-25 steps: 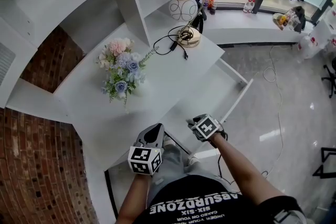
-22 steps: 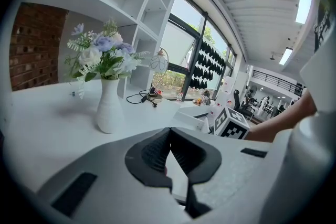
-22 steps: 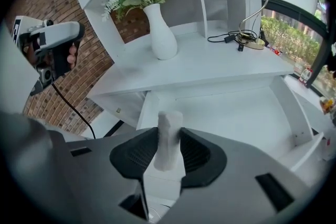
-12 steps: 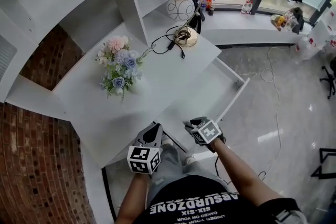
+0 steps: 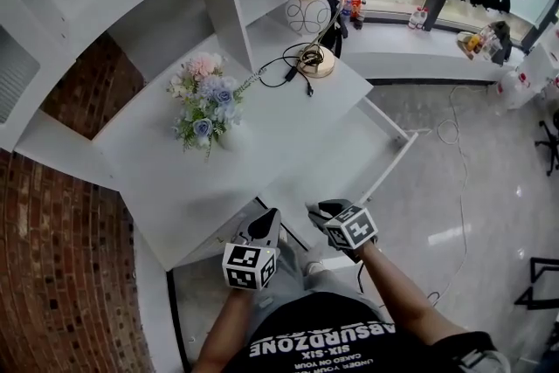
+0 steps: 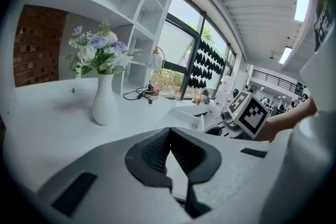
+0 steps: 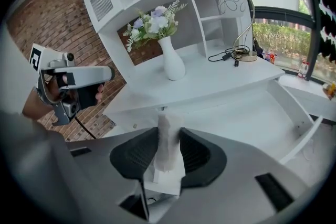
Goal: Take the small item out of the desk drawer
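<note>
Right, the small item [image 7: 168, 140] is out of the drawer [image 5: 395, 155] and sits in the right tool [image 5: 318, 211]. It reads as a pale white, soft-looking piece, taller than wide, slightly crumpled or wrapped, standing upright between the two dark ribbed pads. Both pads press on its sides, and its top pokes above the jaw tips. A flat white bit shows below it in the gap; whether that belongs to the item cannot be told. The head view is too coarse to show the item at all.

The right tool hangs over the near corner of the open drawer, angled down, clear of the drawer floor. The drawer is pulled well out from under the white surface [image 5: 262, 131], its front panel toward the tiled floor [image 5: 472, 188].

The left tool [image 6: 169, 132] has its jaw tips together with nothing between them. It sits just beside the right tool, at the surface's near edge.

On the surface: a flower vase [image 7: 171, 63] mid-way, and a lamp [image 5: 309, 15] with a black cable [image 5: 286, 65] at the far end.

Compared with a second ago:
- The right tool has come up from the drawer; its marker cube looks a touch larger and nearer the person's torso in the head view, and it is tilted more.
- Its grip is unchanged, with the same jaw gap.
- The left tool shifted only slightly and stays closed.
- The drawer is still open.
</note>
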